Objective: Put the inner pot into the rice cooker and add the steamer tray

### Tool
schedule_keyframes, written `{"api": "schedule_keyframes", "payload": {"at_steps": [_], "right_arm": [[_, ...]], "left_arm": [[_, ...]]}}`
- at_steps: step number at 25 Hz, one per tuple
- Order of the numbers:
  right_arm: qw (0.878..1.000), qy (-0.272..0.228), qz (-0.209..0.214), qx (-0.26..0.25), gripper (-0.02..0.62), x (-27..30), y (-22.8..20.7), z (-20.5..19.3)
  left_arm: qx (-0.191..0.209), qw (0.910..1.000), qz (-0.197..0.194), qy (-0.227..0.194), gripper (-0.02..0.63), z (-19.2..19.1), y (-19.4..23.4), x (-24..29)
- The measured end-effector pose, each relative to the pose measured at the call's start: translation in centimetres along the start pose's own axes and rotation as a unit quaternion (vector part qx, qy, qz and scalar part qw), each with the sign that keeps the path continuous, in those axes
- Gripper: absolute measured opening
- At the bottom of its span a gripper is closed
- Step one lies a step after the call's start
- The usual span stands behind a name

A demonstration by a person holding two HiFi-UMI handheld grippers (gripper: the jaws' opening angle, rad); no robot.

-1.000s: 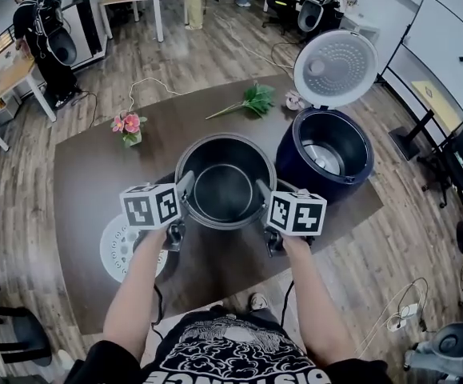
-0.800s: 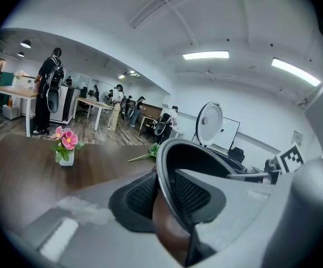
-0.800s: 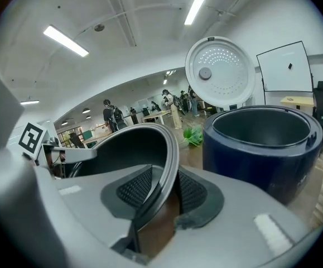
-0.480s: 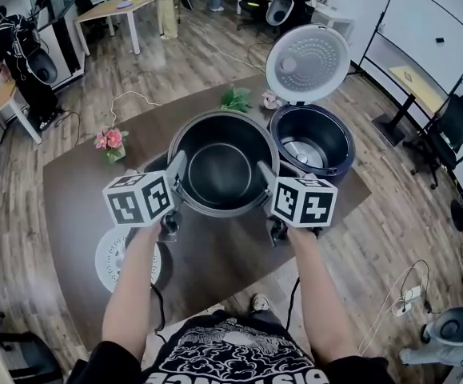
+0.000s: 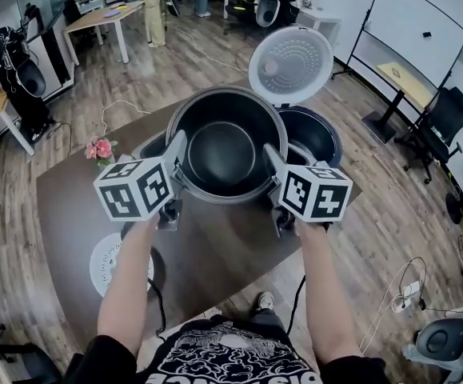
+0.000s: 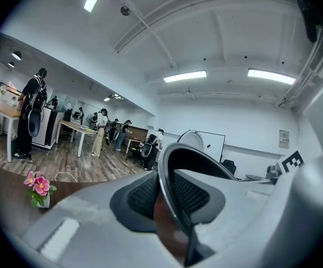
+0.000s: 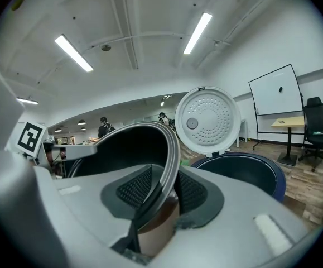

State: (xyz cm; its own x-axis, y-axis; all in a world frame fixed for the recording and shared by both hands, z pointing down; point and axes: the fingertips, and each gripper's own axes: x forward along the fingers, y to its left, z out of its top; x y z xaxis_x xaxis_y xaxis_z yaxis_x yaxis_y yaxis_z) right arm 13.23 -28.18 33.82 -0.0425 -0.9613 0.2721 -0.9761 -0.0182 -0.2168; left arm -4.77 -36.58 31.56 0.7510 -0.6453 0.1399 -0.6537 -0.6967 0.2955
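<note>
The dark metal inner pot [image 5: 225, 146] hangs in the air above the brown table [image 5: 223, 254], held by its rim on two sides. My left gripper [image 5: 181, 166] is shut on the rim's left side [image 6: 169, 200]; its jaws have just been closing further on it. My right gripper [image 5: 271, 170] is shut on the rim's right side [image 7: 162, 191]. The dark blue rice cooker [image 5: 317, 134] stands just behind and right of the pot with its white lid [image 5: 291, 65] raised; its bowl [image 7: 250, 175] looks empty. The white steamer tray [image 5: 107, 264] lies on the table at the near left, partly behind my left arm.
A small pot of pink flowers [image 5: 99, 149] stands at the table's left side. Office chairs, desks, a whiteboard [image 5: 419, 34] and several people are on the wooden floor around. Cables run over the floor near the table.
Both grippers have lifted the inner pot off the table, up and toward the rice cooker. In the head view the pot now overlaps the cooker's left edge.
</note>
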Motion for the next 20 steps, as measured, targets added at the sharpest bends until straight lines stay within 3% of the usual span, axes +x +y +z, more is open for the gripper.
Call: {"api": "schedule_keyframes", "payload": {"at_steps": [10,20], "right_arm": [[0.999,-0.039,0.015,0.002,0.121,-2.0,-4.0,5.1],[0.999,-0.051,0.020,0.000,0.122,-3.3,-9.5,8.1]], "left_arm": [[0.029,0.9988,0.000,-0.040,0.089,4.3,-5.5,2.6],[0.032,0.9982,-0.002,-0.051,0.089,5.3,-10.4,6.4]]}}
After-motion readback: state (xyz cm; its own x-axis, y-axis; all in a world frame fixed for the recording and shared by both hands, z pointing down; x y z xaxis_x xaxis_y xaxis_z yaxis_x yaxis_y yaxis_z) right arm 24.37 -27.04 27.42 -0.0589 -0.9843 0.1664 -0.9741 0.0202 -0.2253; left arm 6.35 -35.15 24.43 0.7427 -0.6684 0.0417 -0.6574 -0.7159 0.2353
